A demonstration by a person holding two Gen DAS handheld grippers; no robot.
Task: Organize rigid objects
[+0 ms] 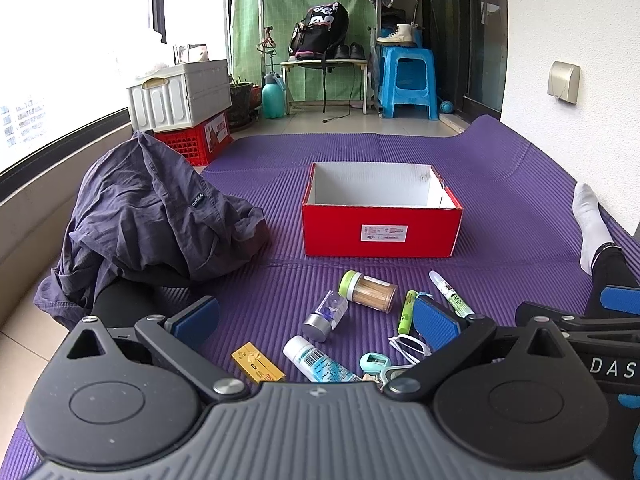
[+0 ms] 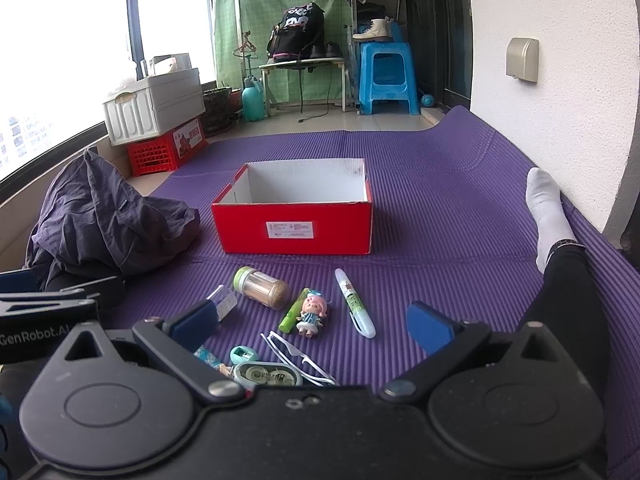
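Observation:
An open-topped red shoebox (image 1: 380, 232) (image 2: 292, 228) stands on the purple mat (image 1: 500, 200), with only its white inner walls showing. In front of it lie a toothpick jar (image 1: 368, 292) (image 2: 262, 288), a small clear bottle (image 1: 326, 314), a white tube (image 1: 320, 360), a yellow card box (image 1: 258, 362), a green highlighter (image 2: 294, 314), a doll (image 2: 312, 314), a white pen (image 2: 354, 306), white sunglasses (image 2: 296, 356), a teal sharpener (image 2: 244, 354) and a correction tape (image 2: 268, 376). My left gripper (image 1: 316, 320) and right gripper (image 2: 314, 327) both hover open over this pile, holding nothing.
A crumpled dark blue garment (image 1: 152, 216) lies left of the box over a person's leg. Another leg with a white sock (image 2: 546, 212) stretches along the right by the wall. A white crate (image 1: 180, 94) on a red crate and a blue stool (image 1: 406, 80) stand beyond the mat.

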